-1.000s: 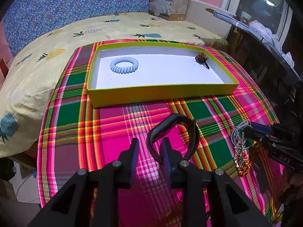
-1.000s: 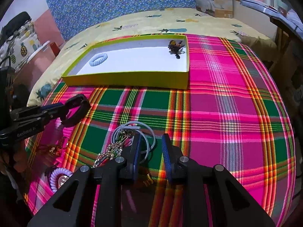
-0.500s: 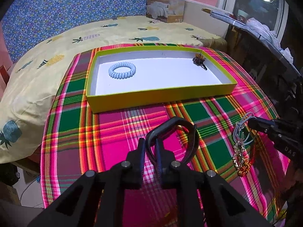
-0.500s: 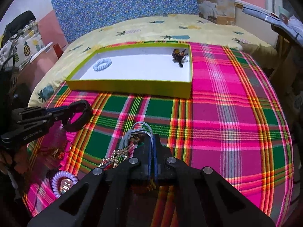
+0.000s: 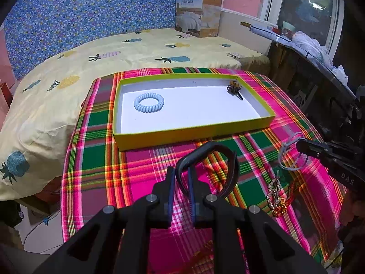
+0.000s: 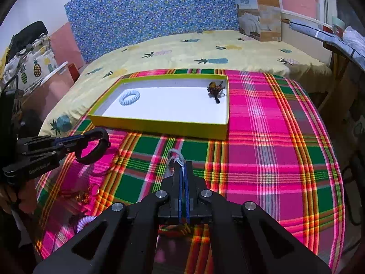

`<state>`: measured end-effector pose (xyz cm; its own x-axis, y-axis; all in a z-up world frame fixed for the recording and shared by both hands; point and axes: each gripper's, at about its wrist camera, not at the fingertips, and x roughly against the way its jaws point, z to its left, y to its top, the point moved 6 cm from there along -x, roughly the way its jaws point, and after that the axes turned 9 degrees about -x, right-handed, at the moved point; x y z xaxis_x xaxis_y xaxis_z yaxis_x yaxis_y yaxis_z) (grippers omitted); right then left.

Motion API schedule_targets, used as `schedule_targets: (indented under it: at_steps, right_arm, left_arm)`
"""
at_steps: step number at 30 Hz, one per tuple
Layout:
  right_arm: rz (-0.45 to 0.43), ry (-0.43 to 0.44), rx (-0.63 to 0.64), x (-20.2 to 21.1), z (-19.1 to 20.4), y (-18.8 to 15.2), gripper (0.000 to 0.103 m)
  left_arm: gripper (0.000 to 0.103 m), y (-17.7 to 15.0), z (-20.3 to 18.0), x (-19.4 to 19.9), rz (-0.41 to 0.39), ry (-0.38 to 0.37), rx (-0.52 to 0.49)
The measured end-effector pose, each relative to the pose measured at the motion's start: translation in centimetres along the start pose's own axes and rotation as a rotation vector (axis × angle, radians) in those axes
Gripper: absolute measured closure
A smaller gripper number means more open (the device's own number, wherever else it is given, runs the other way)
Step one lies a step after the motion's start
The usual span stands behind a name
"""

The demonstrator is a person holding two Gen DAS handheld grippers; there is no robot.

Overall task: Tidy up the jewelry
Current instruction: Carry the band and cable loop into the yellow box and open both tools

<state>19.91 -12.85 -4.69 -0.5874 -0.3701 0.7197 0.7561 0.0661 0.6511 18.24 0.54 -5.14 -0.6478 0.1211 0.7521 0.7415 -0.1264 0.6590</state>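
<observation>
the left tool (image 5: 181,182) is pinching one side of a black bangle (image 5: 230,159), its two pads pressing on the band while the rest of the loop is sticking out ahead of the fingers and off to the right. seen from the right wrist view, that bangle (image 6: 93,146) is hanging clear above the plaid cloth (image 6: 273,155) that is covering the counter.

the right tool (image 6: 182,171) is squeezed tight on a bunch of thin pale blue wire bangles (image 6: 175,157), the jaws sitting almost flush together with only the thin loops between them. in the left wrist view those hoops (image 5: 288,157) are dangling from the tip of the right tool (image 5: 303,145), lifted off the cloth.

a small heap of gold and red chain jewelry (image 5: 277,196) is lying on the cloth just below the hoops. a lilac spiral hair tie (image 6: 85,222) is resting near the front left edge of the cloth, partly hidden by the tool's frame.

further back, the shallow yellow-green box (image 5: 194,134) with its white floor is sitting on the cloth. a light blue spiral hair tie (image 5: 148,102) is lying in its left part, and a dark beaded piece (image 5: 234,89) is sitting in the far right corner, close to the wall. the two are well apart.

behind the counter, a bed (image 5: 68,68) with a pineapple-print sheet is stretching back to the wall, and a cardboard quilt box (image 5: 198,13) is standing at its far end.
</observation>
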Motion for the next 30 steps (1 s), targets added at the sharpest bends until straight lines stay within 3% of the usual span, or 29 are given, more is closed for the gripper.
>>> schedule_targets:
  at_steps: [15, 30]
  right_arm:
    - [-0.057, 0.023, 0.025, 0.6, 1.1, 4.0, 0.102]
    - [-0.049, 0.041, 0.001, -3.5, 0.1, 8.4, 0.102]
  left_arm:
    - [0.091, 3.5, 0.9, 0.3, -0.035, 0.014, -0.007]
    - [0.091, 8.1, 2.7, -3.0, -0.031, 0.027, 0.009]
